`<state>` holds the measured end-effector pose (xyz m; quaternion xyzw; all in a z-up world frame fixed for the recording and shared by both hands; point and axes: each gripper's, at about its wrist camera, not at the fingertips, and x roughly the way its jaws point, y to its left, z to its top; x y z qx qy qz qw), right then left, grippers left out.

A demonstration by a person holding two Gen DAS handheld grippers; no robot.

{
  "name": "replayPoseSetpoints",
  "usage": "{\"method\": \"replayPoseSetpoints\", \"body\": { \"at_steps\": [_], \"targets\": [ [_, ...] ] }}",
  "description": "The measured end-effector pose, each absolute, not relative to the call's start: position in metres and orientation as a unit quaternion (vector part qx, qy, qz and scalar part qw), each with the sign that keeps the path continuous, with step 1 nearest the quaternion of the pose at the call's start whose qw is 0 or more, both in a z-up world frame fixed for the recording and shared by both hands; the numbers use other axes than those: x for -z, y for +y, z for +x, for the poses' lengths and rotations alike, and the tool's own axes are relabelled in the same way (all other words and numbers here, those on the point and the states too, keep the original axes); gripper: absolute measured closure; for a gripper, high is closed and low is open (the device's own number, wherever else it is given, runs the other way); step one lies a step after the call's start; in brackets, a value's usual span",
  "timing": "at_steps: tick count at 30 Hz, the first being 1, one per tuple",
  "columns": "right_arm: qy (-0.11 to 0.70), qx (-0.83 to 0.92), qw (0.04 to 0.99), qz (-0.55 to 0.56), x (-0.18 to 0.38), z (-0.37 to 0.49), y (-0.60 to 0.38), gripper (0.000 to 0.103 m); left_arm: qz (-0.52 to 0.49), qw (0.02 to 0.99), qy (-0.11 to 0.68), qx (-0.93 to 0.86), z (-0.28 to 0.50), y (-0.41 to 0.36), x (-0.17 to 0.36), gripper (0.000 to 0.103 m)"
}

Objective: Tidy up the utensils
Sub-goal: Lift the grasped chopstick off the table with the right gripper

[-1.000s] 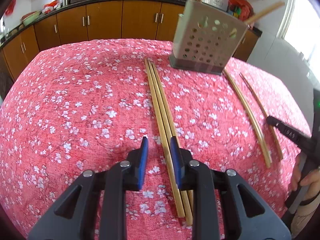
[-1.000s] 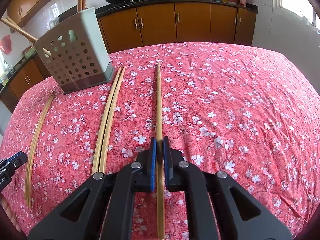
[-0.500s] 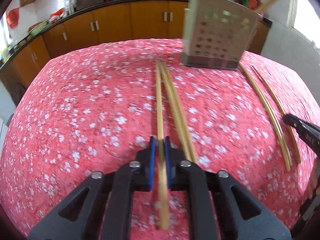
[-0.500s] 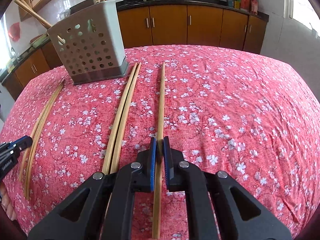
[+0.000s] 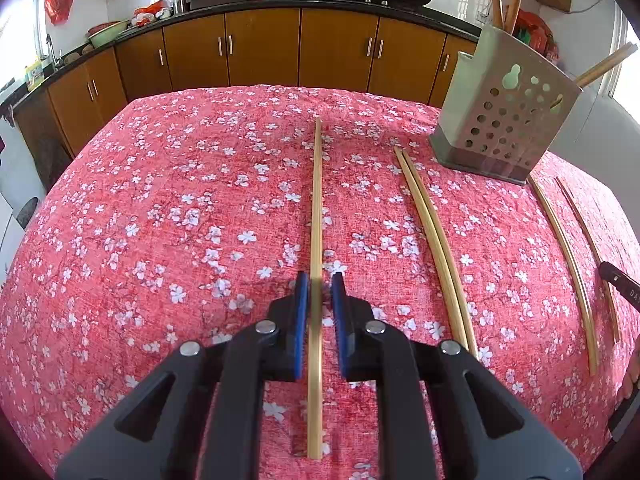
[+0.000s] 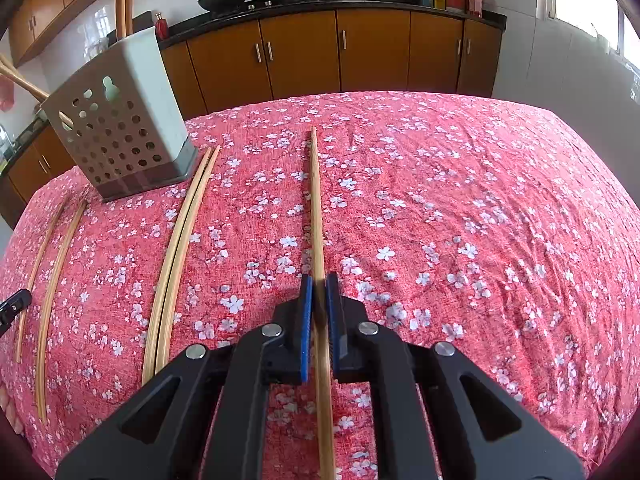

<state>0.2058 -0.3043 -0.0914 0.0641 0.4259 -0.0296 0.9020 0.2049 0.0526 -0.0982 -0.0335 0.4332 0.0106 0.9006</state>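
Observation:
My left gripper (image 5: 319, 280) is shut on a long bamboo chopstick (image 5: 317, 200) that points away over the red floral tablecloth. My right gripper (image 6: 319, 282) is shut on another bamboo chopstick (image 6: 316, 200). A perforated grey utensil holder (image 5: 504, 120) stands at the far right in the left wrist view and at the far left in the right wrist view (image 6: 120, 128), with several chopsticks standing in it. A pair of chopsticks (image 5: 434, 236) lies on the cloth beside my left gripper. Two more (image 5: 568, 256) lie further right.
The table (image 5: 160, 220) is covered by red cloth with white flowers and drops off at rounded edges. Brown kitchen cabinets (image 5: 260, 48) with a black counter, woks and bottles run behind it. The other gripper's tip (image 5: 620, 286) shows at the right edge.
My left gripper went from open beside the pair, closed on one chopstick and carried it left, away from the pair. My right gripper kept its hold and shifted slightly.

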Motion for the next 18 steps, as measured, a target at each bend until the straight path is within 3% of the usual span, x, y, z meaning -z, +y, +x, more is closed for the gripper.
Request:
{"method": "replayPoseSetpoints", "body": {
  "at_steps": [18],
  "targets": [
    [0.425, 0.022, 0.902, 0.077, 0.0915, 0.2037, -0.3094, 0.094, -0.038, 0.901, 0.432, -0.009, 0.2030, 0.0519, 0.0978, 0.088]
  ]
}}
